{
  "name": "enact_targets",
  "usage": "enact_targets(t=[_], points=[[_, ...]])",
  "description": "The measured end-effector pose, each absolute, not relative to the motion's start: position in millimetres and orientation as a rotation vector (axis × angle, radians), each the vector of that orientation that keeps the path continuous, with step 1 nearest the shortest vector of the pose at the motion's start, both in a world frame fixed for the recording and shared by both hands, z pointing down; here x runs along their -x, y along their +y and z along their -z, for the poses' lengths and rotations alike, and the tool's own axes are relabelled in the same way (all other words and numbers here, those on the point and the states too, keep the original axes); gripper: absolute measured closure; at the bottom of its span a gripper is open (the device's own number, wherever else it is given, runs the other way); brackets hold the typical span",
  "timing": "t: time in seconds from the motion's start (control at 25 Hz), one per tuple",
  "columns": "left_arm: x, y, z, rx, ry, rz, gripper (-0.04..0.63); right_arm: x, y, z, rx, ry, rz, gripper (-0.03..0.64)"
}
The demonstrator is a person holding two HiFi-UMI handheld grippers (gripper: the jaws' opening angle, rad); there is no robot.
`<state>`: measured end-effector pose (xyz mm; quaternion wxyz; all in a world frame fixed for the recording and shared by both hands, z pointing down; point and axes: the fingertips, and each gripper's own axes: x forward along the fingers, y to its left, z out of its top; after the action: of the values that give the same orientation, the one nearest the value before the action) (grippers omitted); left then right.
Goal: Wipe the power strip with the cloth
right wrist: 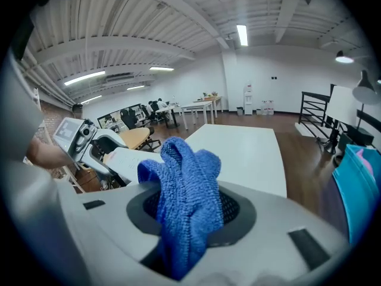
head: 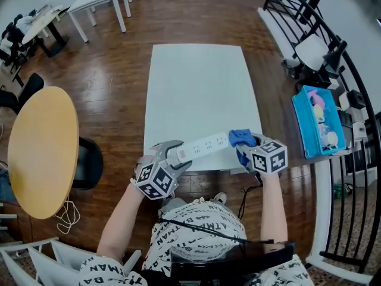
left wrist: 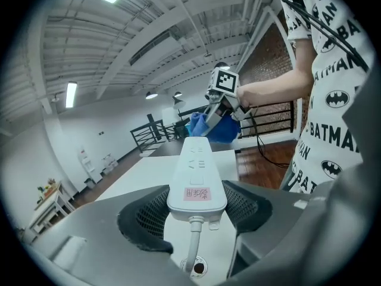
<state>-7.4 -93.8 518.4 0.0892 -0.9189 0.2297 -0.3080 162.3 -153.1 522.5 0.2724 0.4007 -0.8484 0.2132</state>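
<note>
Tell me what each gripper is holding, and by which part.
The left gripper clamps the power strip at its cord end, by both long sides. The right gripper clamps the blue cloth, bunched, roughly at its middle.

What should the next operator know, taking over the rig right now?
Left gripper: shut on the power strip at its cord end, with the strip over the near edge of the white table.
Right gripper: shut on the bunched blue cloth, at the strip's other end; contact can't be confirmed.
Done: strip and cloth are both gripped and close together.
Left: wipe along the strip; how much is already wiped doesn't show.
</note>
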Motion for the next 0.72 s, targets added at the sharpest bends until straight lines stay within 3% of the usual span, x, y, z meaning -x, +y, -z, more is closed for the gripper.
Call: enact_targets(t=[0.72], points=[[10, -99, -515, 2.697, 0.686, 0.909, 0.318, -144, -143, -535, -0.902, -2.268, -0.542, 0.477]])
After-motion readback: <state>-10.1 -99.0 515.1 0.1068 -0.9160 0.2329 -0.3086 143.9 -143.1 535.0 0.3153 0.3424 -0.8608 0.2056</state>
